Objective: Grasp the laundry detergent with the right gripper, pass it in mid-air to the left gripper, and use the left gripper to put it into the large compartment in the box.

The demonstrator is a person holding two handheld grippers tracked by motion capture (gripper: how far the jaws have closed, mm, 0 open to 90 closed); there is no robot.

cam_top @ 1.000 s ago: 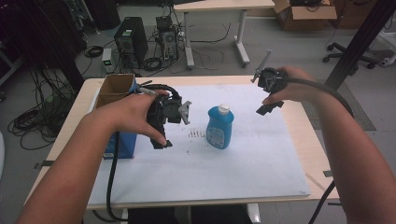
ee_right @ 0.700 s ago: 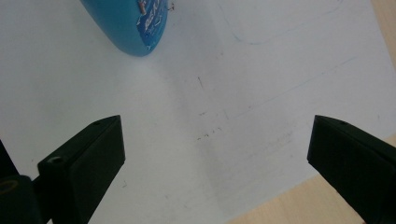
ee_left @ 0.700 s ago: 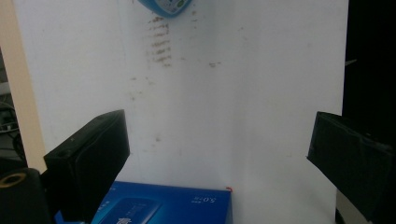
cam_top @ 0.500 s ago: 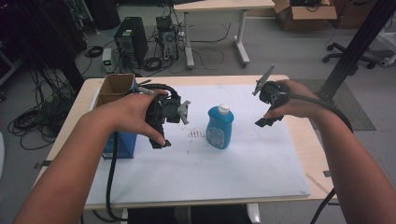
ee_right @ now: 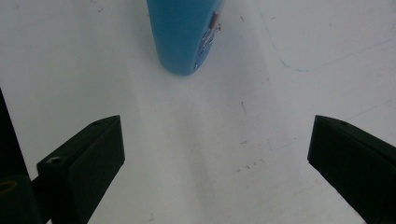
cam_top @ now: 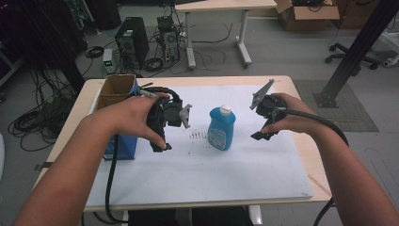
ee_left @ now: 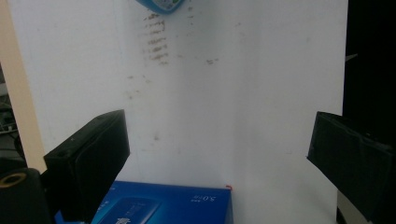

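Open brown cardboard box (cam_top: 118,87) at the table's far left, glossy blue carton with white print (ee_left: 164,204) beside it, white paper sheet (cam_top: 221,167) with dark smudges (cam_top: 198,135) over pale wooden tabletop (cam_top: 307,151), black computer tower (cam_top: 129,41) and tangled cables on grey floor beyond

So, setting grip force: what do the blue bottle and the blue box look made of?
The blue bottle looks like smooth, slightly glossy plastic with a white cap. The blue box looks like printed cardboard, judging by its flat faces and sharp edges.
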